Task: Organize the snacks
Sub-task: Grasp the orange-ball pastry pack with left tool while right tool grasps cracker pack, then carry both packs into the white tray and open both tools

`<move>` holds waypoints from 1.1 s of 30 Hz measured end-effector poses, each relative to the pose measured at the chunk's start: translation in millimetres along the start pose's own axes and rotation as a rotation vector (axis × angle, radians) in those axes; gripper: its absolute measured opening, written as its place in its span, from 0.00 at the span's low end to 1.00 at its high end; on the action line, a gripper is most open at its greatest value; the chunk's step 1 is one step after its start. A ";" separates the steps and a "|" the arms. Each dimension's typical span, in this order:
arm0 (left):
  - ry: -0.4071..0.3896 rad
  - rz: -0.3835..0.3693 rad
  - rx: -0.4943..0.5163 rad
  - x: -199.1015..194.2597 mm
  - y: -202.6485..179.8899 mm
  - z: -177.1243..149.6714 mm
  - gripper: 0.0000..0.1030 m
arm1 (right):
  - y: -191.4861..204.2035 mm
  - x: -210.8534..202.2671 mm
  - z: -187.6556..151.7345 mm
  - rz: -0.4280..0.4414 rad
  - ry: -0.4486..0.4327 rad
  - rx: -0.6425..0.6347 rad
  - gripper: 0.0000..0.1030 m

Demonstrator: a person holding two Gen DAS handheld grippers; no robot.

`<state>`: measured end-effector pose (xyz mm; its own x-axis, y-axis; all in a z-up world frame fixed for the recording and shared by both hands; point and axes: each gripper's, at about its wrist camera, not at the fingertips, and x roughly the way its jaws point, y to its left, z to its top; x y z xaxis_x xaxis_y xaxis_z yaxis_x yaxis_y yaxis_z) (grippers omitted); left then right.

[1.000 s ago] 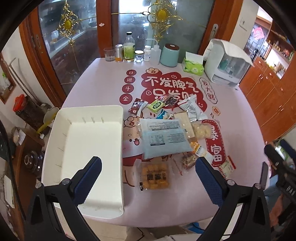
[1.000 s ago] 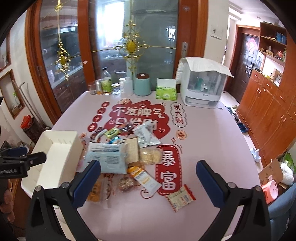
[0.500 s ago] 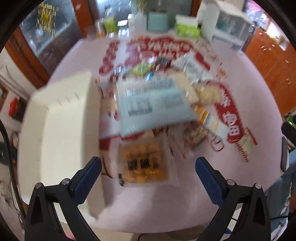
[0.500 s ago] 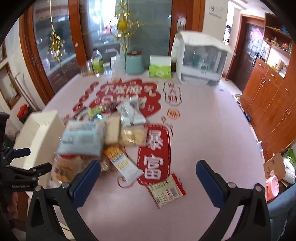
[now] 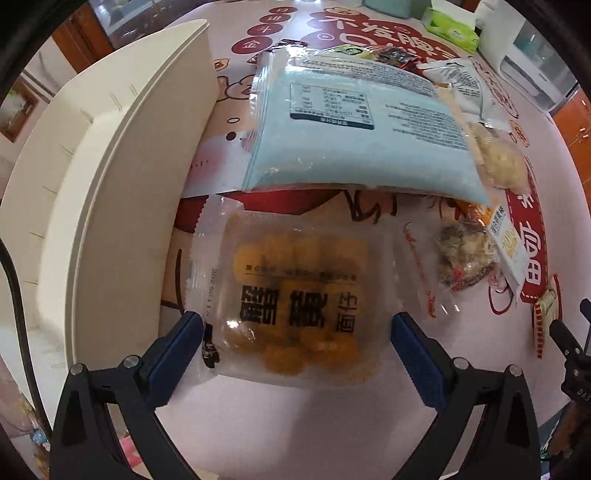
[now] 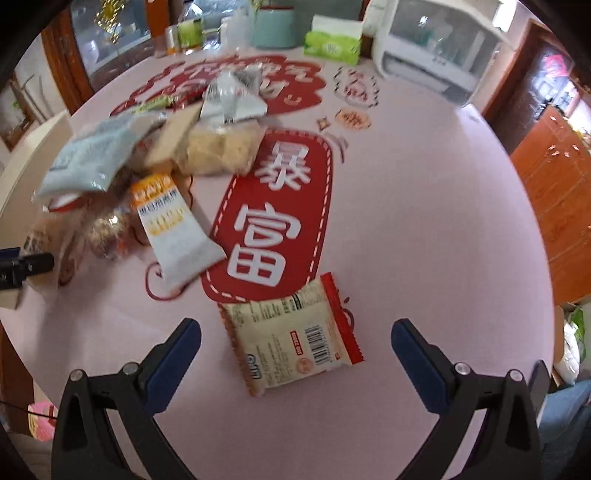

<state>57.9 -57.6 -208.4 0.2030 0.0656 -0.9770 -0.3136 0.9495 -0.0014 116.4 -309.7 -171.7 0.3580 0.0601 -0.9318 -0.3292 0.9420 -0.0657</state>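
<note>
A clear packet of yellow snack cubes [image 5: 295, 295] lies on the pink table, between the open fingers of my left gripper [image 5: 295, 332], which hangs just over it. A white bin [image 5: 110, 155] stands to its left. A large light-blue packet [image 5: 354, 122] lies behind it. My right gripper [image 6: 295, 339] is open over a beige packet with a red edge [image 6: 291, 339]. A white and orange packet [image 6: 173, 236] and the light-blue packet [image 6: 96, 158] lie to the left in the right wrist view.
Several more snack packets lie in a pile [image 6: 221, 147] mid-table. A green tissue box [image 6: 332, 42], a teal canister [image 6: 273, 22] and a white appliance [image 6: 436, 48] stand at the far edge. Wooden cabinets [image 6: 554, 184] are at the right.
Both grippers have dropped down and forward towards the table. The left now frames the yellow cube packet; the right now frames the beige packet. Both stay open.
</note>
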 end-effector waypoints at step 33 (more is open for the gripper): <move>0.016 0.156 0.129 21.2 -8.0 21.6 0.79 | 17.7 24.3 -1.1 0.083 0.062 -0.115 0.50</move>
<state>84.8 -57.1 -224.4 0.1459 0.2106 -0.9666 -0.2188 0.9597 0.1761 118.3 -292.0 -195.9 0.2720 0.1121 -0.9558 -0.4544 0.8905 -0.0249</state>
